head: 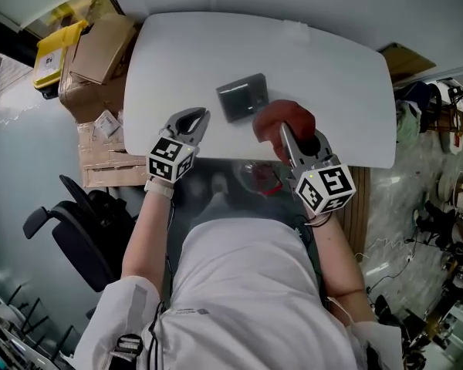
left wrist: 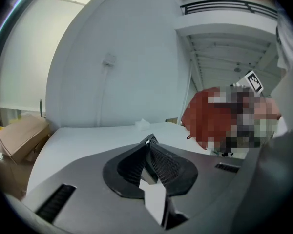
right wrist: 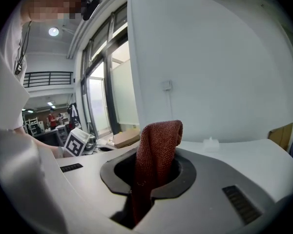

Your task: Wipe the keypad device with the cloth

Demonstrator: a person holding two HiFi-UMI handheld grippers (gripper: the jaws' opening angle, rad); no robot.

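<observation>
A dark grey keypad device (head: 243, 97) lies flat near the middle of the white table (head: 332, 75). My right gripper (head: 287, 132) is shut on a red-brown cloth (head: 287, 119), held just right of the device near the table's front edge. In the right gripper view the cloth (right wrist: 156, 155) stands up out of the jaws and droops at its top. My left gripper (head: 198, 118) sits left of the device at the front edge; its jaws (left wrist: 147, 145) are shut with nothing between them. The cloth also shows in the left gripper view as a red mass (left wrist: 201, 116), partly under a mosaic patch.
Cardboard boxes (head: 100, 48) and a yellow box (head: 55, 52) stand off the table's left end. A black office chair (head: 81, 226) is at my lower left. Clutter and equipment fill the floor at the right (head: 440, 168). A small white object (right wrist: 211, 141) sits at the table's far edge.
</observation>
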